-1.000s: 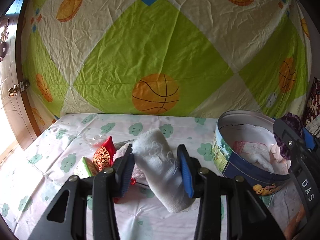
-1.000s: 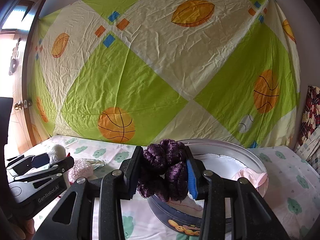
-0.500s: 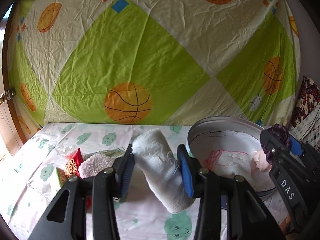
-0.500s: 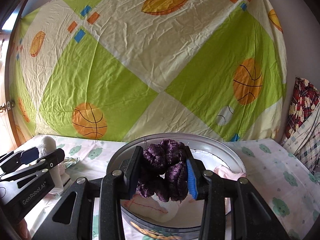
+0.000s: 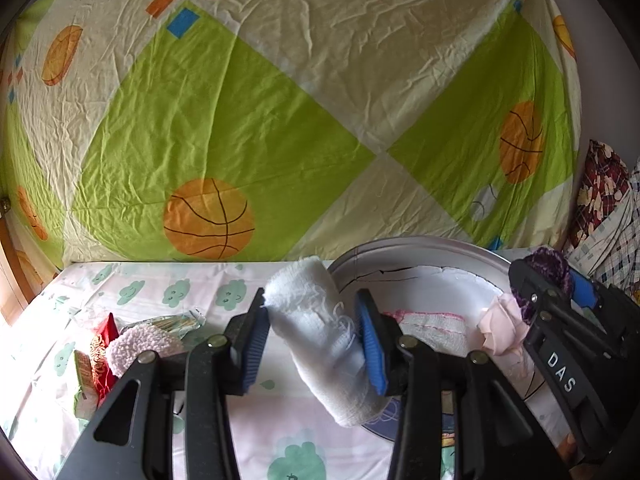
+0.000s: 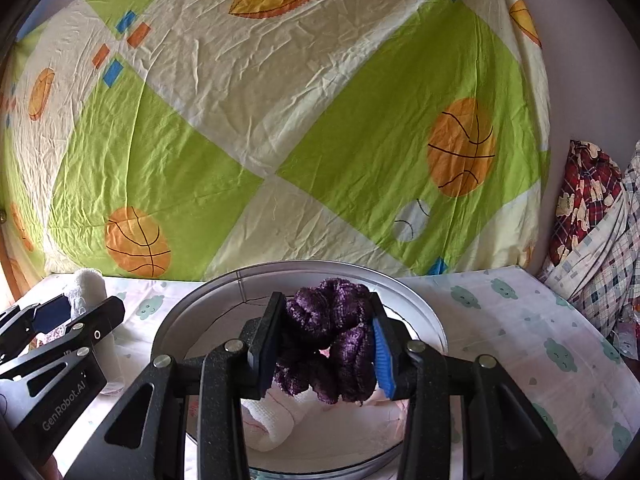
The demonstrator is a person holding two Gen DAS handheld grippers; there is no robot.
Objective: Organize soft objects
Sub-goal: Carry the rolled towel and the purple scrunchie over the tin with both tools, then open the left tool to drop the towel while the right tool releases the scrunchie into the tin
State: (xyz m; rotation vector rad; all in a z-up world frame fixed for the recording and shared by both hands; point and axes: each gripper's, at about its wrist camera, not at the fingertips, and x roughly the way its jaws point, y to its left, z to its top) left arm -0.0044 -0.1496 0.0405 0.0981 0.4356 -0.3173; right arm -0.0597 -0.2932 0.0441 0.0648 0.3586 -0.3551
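Both the left gripper (image 5: 316, 336) and right gripper (image 6: 326, 346) seem clamped, fingers angled slightly downward.

It was a home bedroom: a mattress under a cloud-print sheet (image 5: 168, 292), a basketball-patterned bedsheet (image 5: 248, 120) hung on the wall behind that mattress, and folded plaid bedding (image 6: 592, 240) piled at the mattress's right end.
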